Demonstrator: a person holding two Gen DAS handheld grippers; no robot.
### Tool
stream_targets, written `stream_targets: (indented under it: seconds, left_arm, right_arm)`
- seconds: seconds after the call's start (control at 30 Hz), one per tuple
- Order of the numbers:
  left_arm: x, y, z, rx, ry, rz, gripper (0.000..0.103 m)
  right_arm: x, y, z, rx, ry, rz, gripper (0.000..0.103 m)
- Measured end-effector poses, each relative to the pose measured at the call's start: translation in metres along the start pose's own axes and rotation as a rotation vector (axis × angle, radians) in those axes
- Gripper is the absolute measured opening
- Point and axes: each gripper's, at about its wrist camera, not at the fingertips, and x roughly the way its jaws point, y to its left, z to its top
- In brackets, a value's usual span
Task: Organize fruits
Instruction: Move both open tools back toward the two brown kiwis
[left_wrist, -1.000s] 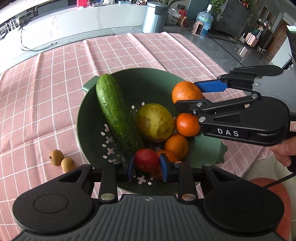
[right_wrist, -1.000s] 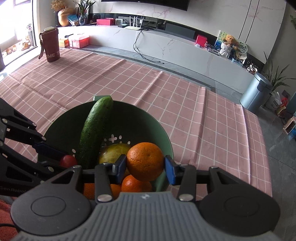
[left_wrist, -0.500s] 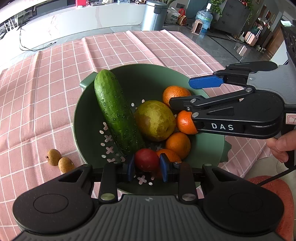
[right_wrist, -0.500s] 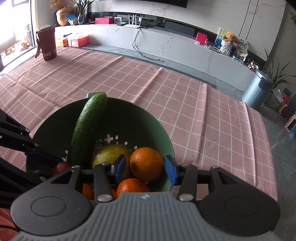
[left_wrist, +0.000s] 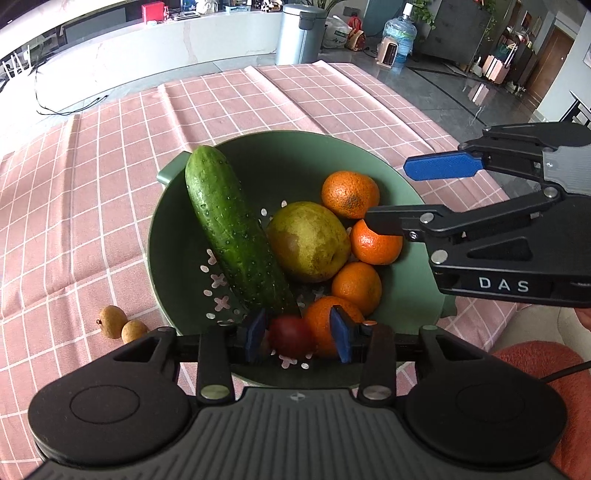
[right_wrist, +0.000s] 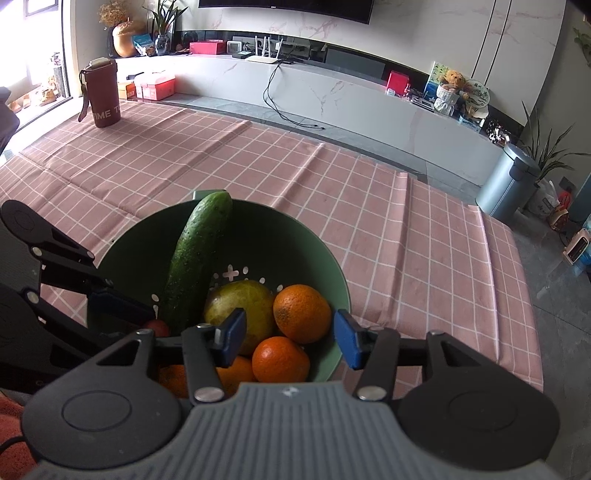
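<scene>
A green colander bowl (left_wrist: 177, 236) (right_wrist: 295, 236) on the pink checked cloth holds a cucumber (left_wrist: 232, 229) (right_wrist: 195, 258), a yellow-green pear (left_wrist: 308, 242) (right_wrist: 240, 310), several oranges (left_wrist: 350, 194) (right_wrist: 301, 314) and a small red fruit (left_wrist: 290, 336) (right_wrist: 157, 326). My left gripper (left_wrist: 297, 336) is open above the bowl's near edge, and the red fruit lies loose between its pads. My right gripper (right_wrist: 290, 341) (left_wrist: 402, 195) is open and empty above the oranges at the bowl's right side.
Two small brown longans (left_wrist: 122, 326) lie on the cloth left of the bowl. A maroon tumbler (right_wrist: 101, 92) stands at the far left corner of the table. A grey bin (right_wrist: 508, 181) stands on the floor past the table's far edge.
My right gripper let go of the orange, which now rests in the bowl, and drew back. My left gripper opened and released the red fruit.
</scene>
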Motion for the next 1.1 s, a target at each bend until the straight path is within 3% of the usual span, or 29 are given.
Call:
stream_targets:
  seconds: [0.2,0.37,0.47,0.6,0.7,0.87,1.1]
  left_arm:
    - [-0.026,0.014,-0.001,-0.047,-0.058,-0.021,0.052]
    - [-0.06,0.027,-0.002,-0.061,-0.136,0.01,0.052]
    - [-0.084,0.037,-0.005,-0.061,-0.199,0.04,0.052]
    - [-0.115,0.058,-0.012,-0.073,-0.274,0.075,0.052]
    - [-0.125,0.072,-0.02,-0.08,-0.291,0.108,0.052]
    - [-0.12,0.09,-0.036,-0.078,-0.26,0.134,0.051]
    - [-0.105,0.107,-0.066,-0.042,-0.239,0.115,0.043]
  right_arm:
    - [-0.014,0.006,0.002,0.014,-0.011,0.001,0.051]
    - [-0.036,0.009,0.009,0.087,-0.056,-0.028,0.051]
    - [-0.06,0.007,0.015,0.178,-0.128,-0.081,0.051]
    - [-0.102,0.004,0.02,0.296,-0.277,-0.139,0.06]
    - [-0.114,0.013,0.019,0.329,-0.307,-0.118,0.06]
    - [-0.101,0.056,0.011,0.349,-0.272,-0.021,0.06]
    - [-0.055,0.136,-0.006,0.373,-0.194,0.111,0.041]
